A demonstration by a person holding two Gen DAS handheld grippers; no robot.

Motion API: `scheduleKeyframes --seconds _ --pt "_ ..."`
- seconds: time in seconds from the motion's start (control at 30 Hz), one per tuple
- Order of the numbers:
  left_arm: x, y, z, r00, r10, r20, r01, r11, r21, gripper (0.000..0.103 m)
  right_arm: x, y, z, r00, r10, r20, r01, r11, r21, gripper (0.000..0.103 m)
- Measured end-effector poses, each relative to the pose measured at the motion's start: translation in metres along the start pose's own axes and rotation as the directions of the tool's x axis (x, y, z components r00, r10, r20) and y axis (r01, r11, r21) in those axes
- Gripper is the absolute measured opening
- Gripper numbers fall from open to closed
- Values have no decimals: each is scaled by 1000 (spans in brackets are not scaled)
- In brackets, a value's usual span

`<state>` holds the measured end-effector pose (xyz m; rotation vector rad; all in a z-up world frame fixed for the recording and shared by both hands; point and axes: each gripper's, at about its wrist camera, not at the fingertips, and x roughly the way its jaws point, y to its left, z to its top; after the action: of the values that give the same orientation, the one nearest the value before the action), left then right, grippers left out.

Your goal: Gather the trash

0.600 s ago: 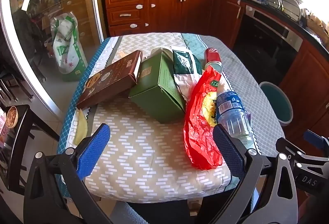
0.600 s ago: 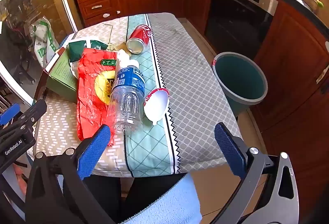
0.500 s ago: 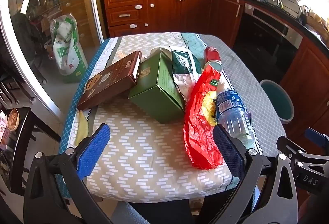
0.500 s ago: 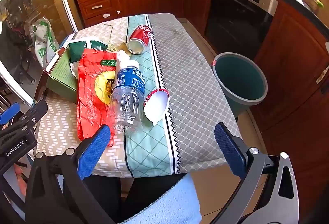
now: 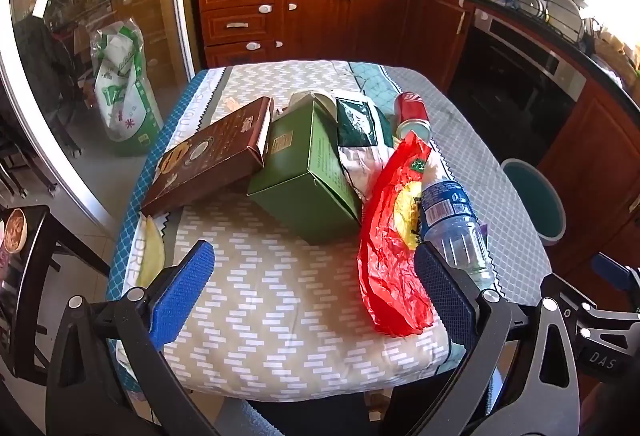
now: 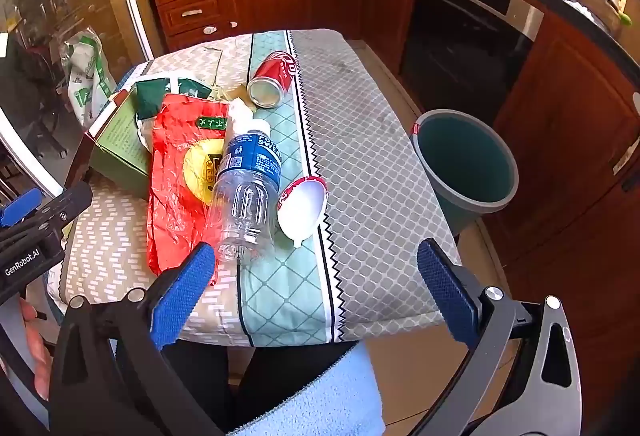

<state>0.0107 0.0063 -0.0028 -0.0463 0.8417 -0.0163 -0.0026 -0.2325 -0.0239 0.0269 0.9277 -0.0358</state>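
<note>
Clear plastic bottle [image 6: 248, 192] lies loose on my table [image 6: 372, 164]; both grippers, left gripper [image 5: 316, 292] and right gripper [image 6: 316, 290], gape wide and empty, so a clumsy nudge could roll it off.

Clear plastic bottle [image 6: 248, 192], crinkled glossy red bag [image 6: 176, 192], metal can [image 6: 274, 78], cloth table cover [image 6: 360, 164].

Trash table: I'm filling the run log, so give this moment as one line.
phase: before first pick | left gripper: open, empty | right gripper: open, empty | bottle, red bag, can: on table | bin: beside table
</note>
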Motion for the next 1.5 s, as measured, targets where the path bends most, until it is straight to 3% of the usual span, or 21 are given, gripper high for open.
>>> scheduleKeyframes --seconds 1.5 --pt "3 -7 -7 1000 6 3 -6 999 51 99 10 -1 -9 1000 8 -26 -7 1000 16 97"
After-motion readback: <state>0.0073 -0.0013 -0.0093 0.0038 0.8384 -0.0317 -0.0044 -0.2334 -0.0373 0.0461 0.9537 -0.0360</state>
